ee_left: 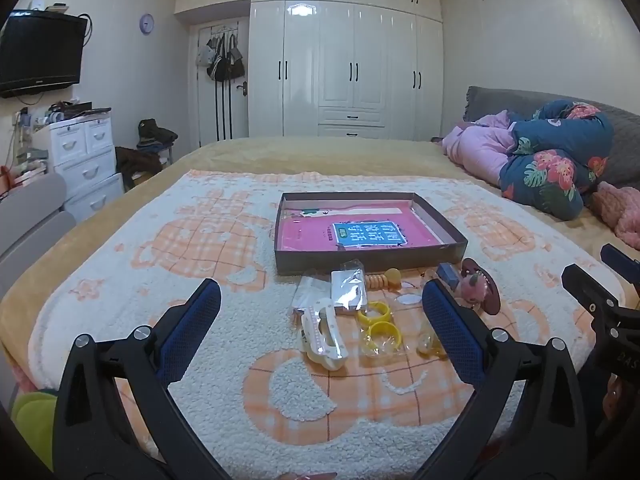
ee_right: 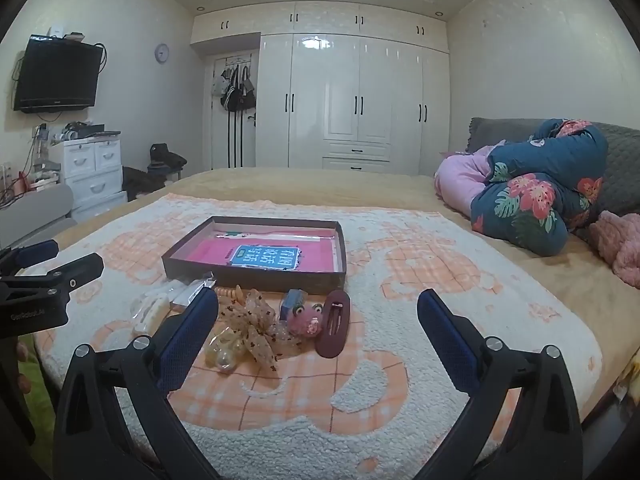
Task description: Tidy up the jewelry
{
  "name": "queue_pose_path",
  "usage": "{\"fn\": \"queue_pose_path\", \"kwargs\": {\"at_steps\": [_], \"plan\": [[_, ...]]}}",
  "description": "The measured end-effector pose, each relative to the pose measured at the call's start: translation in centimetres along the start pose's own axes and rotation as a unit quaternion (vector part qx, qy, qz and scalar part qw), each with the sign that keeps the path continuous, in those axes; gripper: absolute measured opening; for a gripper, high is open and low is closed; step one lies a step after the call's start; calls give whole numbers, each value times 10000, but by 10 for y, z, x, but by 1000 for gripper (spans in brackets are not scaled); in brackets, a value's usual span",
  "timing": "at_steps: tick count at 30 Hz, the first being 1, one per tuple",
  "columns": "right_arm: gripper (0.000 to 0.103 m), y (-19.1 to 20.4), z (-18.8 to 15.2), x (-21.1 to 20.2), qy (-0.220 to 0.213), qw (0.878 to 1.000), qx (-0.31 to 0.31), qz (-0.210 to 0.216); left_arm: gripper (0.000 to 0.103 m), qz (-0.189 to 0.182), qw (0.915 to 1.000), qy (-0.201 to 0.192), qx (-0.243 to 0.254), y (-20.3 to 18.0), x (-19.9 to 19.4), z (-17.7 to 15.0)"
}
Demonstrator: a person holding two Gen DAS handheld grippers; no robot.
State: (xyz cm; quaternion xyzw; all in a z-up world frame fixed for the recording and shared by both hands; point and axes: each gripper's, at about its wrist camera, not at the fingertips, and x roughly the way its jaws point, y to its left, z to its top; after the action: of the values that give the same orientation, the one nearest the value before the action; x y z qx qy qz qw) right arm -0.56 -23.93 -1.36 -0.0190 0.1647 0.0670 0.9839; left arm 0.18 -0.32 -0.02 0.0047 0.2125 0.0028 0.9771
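Several small jewelry pieces (ee_left: 360,312) lie on the bed blanket (ee_left: 160,280), just in front of the shallow box (ee_left: 368,258). All are light; the bagged yellow rings (ee_left: 380,322) look slippery, so pinch the bag edge. The maroon hair clip (ee_right: 334,328) is stiff: grip across its width. Left tool (ee_left: 320,308) and right tool (ee_right: 318,316) both gape wide, empty, above the blanket.

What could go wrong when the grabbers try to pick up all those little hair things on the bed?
1. Several pieces, like the yellow rings and white clip, sit in clear plastic wrap, which might slip from the open left gripper.
2. The pile is crowded: grabbing the bow could drag the pink frog clip along.
3. The fluffy blanket is soft, so fingers may snag it.
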Motion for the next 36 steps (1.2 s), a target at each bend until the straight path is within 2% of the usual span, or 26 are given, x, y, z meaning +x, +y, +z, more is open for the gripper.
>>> {"fn": "queue_pose_path", "kwargs": {"at_steps": [12, 36], "plan": [[97, -3, 2, 8, 39, 10000, 17, 19, 93, -83, 9999, -51, -83, -4, -5, 5], [97, 0, 2, -2, -47, 10000, 46, -5, 93, -121, 9998, -75, -128, 2, -7, 4]]}}
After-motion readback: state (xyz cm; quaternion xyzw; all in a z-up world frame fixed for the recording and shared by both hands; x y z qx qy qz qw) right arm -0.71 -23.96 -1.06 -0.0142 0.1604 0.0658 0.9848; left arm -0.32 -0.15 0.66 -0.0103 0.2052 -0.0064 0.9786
